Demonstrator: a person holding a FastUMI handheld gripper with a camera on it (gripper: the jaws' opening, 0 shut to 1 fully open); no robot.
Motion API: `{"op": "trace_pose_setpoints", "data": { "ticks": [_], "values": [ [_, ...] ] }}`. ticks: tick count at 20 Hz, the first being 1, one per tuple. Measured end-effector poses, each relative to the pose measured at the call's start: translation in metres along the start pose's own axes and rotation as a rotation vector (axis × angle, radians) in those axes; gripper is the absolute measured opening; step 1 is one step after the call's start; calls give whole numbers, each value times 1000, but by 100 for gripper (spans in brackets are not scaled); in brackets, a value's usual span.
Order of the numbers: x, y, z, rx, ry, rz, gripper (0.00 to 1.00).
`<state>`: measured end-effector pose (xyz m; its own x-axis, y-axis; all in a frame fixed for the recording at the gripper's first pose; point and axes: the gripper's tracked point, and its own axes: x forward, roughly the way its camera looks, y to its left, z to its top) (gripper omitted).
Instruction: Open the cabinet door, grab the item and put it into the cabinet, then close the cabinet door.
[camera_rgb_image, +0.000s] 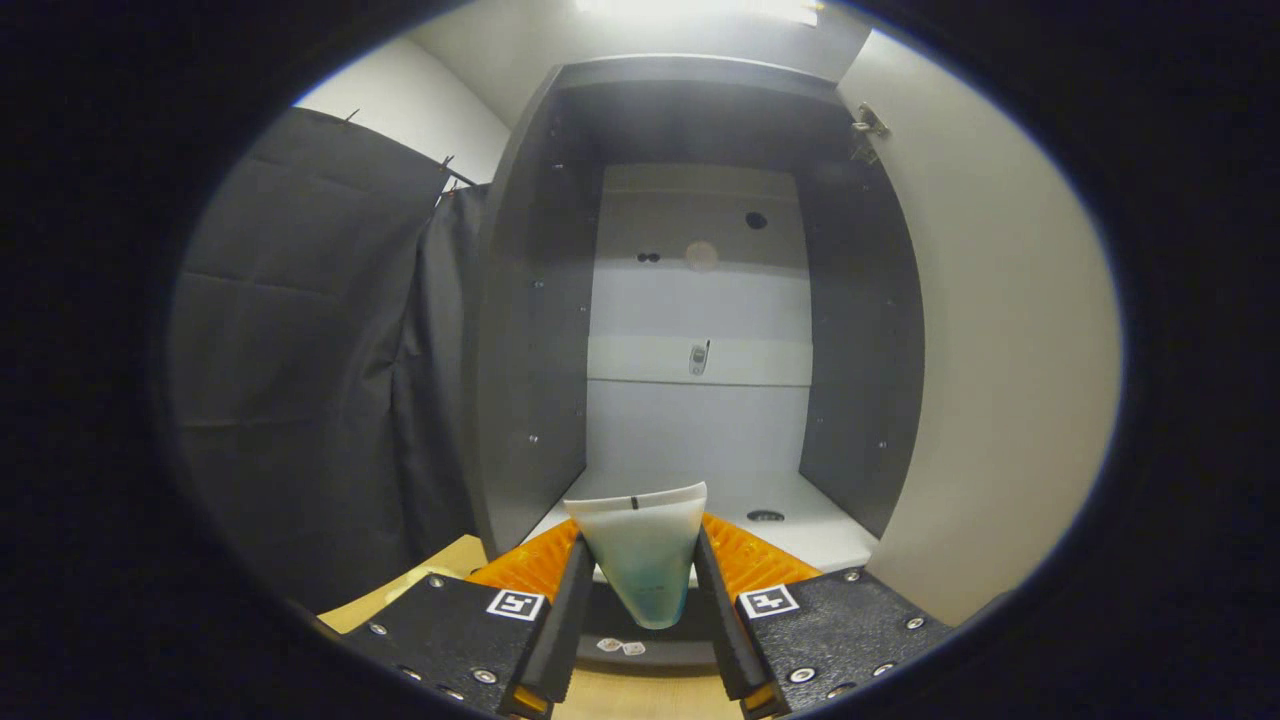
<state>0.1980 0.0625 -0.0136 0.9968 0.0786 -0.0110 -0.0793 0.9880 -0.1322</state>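
Gripper view looks straight into the cabinet (700, 300), whose door (990, 350) stands swung wide to the right of the opening, its hinge showing near the top corner, so the first step of the task reads as done. The second step looks done as well: the gripper (640, 570) is clamped on the item, a soft pale tube (640, 555) with a bluish tint toward its lower, narrow end and a flat crimped edge uppermost; both fingers press against its sides and it sits upright between them. The tube is held just in front of the cabinet's lower front edge, not yet inside, so what remains, as I judge it, is to carry it forward onto the cabinet floor (800, 525), let go, draw back and swing the door shut. As for the cabinet itself, it has dark side walls, a pale back panel and a pale floor; no stored goods are visible in it. A small dark round mark lies on the floor toward the right, and a small metal fitting sits on the back panel midway up; what either is, I cannot tell. A light wooden tabletop (440, 575) shows below the fingers.
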Motion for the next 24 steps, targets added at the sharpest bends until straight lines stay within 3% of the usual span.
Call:
{"op": "trace_pose_setpoints", "data": {
  "ticks": [9,13,18,24],
  "values": [
    [123,-38,38,61,7,-47,56],
    [128,-50,35,47,7,-76,56],
    [148,-54,-12,110,110,-110,56],
    [147,-49,-25,101,119,-95,57]
  ]
}}
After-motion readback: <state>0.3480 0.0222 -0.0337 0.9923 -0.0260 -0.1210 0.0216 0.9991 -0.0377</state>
